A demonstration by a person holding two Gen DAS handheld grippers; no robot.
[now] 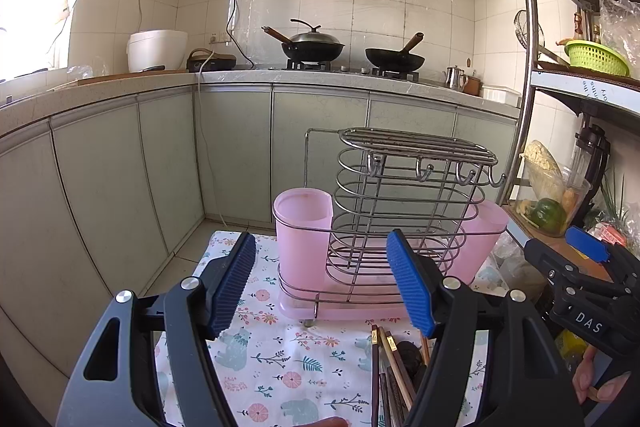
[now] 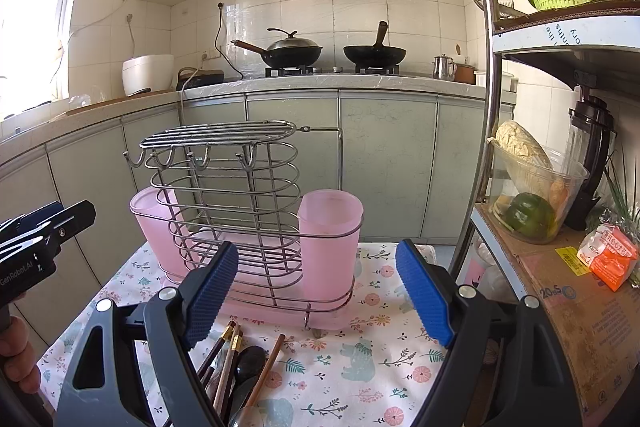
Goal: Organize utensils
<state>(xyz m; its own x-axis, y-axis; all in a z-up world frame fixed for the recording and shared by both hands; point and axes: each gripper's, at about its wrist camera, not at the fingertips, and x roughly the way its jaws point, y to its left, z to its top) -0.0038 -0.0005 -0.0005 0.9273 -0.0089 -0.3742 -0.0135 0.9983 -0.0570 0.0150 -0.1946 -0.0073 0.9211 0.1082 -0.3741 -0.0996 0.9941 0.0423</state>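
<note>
Right gripper (image 2: 316, 291) agape, chopsticks (image 2: 228, 359) low left, rack (image 2: 224, 187) ahead

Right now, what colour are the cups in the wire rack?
Pink cups; right wrist view shows it best.

My two wrist cameras face stove wall (image 1: 360, 27) from close above table; both share wire rack (image 1: 400, 195) (image 2: 228, 195).

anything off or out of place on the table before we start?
Only the loose pile of brown chopsticks and a dark spoon, lying jumbled on the floral tablecloth before the wire rack; its pink plastic cups look empty. Nothing spilled or damaged. Both the left gripper and the right gripper are open.
</note>
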